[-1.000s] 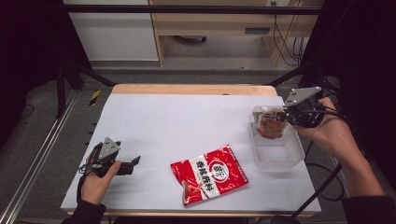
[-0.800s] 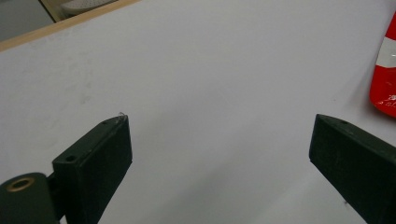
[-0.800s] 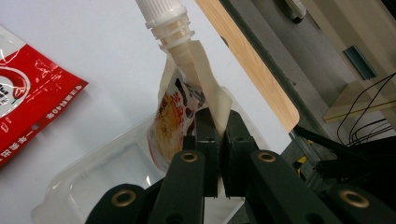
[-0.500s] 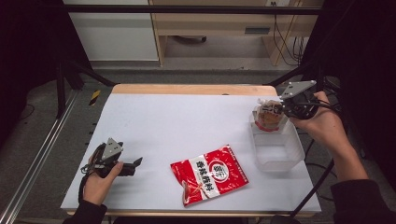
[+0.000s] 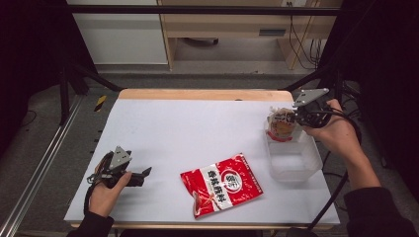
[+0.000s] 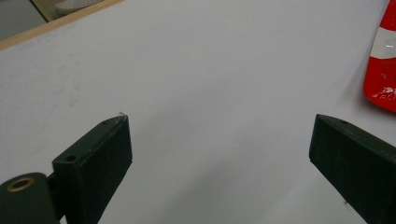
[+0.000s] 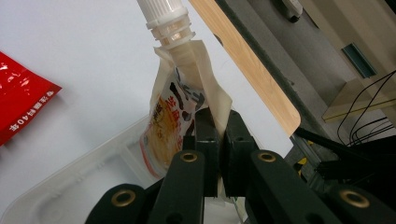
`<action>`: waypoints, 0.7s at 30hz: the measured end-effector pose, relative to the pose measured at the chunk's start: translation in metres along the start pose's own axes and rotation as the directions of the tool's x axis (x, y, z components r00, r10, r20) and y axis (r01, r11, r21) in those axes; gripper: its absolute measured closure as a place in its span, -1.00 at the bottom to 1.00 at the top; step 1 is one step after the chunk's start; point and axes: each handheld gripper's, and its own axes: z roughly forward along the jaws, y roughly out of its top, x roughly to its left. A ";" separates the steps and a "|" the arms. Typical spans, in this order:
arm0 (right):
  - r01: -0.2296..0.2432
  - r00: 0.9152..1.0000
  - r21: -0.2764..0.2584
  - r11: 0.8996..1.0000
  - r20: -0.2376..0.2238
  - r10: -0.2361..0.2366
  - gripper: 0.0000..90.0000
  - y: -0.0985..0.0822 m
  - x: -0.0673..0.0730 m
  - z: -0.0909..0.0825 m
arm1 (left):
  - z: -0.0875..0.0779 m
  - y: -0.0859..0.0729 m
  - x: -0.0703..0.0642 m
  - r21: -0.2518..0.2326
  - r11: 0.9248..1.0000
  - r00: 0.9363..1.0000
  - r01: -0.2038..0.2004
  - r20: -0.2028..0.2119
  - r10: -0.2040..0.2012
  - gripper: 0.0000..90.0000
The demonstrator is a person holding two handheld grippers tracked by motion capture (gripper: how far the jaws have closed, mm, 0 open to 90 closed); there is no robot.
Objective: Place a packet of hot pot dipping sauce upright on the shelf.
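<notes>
My right gripper (image 5: 296, 118) is shut on a spouted drink pouch (image 5: 281, 124), held over the far end of a clear plastic tub (image 5: 292, 172) at the table's right edge. In the right gripper view the pouch (image 7: 180, 107) has a white screw cap and its side seam is pinched between the black jaws (image 7: 218, 135); the tub (image 7: 70, 186) lies below. A red snack bag (image 5: 221, 183) lies flat near the front middle of the white table. My left gripper (image 5: 144, 173) rests at the front left, open and pointing right; in its own view its jaws (image 6: 219, 154) stand wide apart over bare table.
The white table (image 5: 197, 128) has a wooden far edge. The red bag's edge (image 6: 383, 65) shows at the right of the left gripper view. Black frame bars and cables stand past the table's right side.
My right gripper has carried the pouch a little farther back and down over the tub. The left gripper has stayed put.
</notes>
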 end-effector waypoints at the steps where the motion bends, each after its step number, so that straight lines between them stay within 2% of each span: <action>1: -0.002 1.000 0.002 1.000 0.000 0.002 0.94 -0.001 0.000 0.001 | 0.000 0.000 0.000 0.001 1.000 1.000 -0.002 0.000 0.002 -0.87; 8: -0.012 1.000 0.005 1.000 -0.005 0.012 0.94 -0.005 -0.001 0.005 | 0.000 0.000 0.000 0.002 1.000 1.000 -0.005 -0.002 0.005 -0.87; 21: -0.011 0.999 0.027 1.000 -0.049 0.012 0.93 -0.015 0.010 0.017 | -0.001 0.000 0.000 0.001 1.000 1.000 -0.006 -0.002 0.006 -0.86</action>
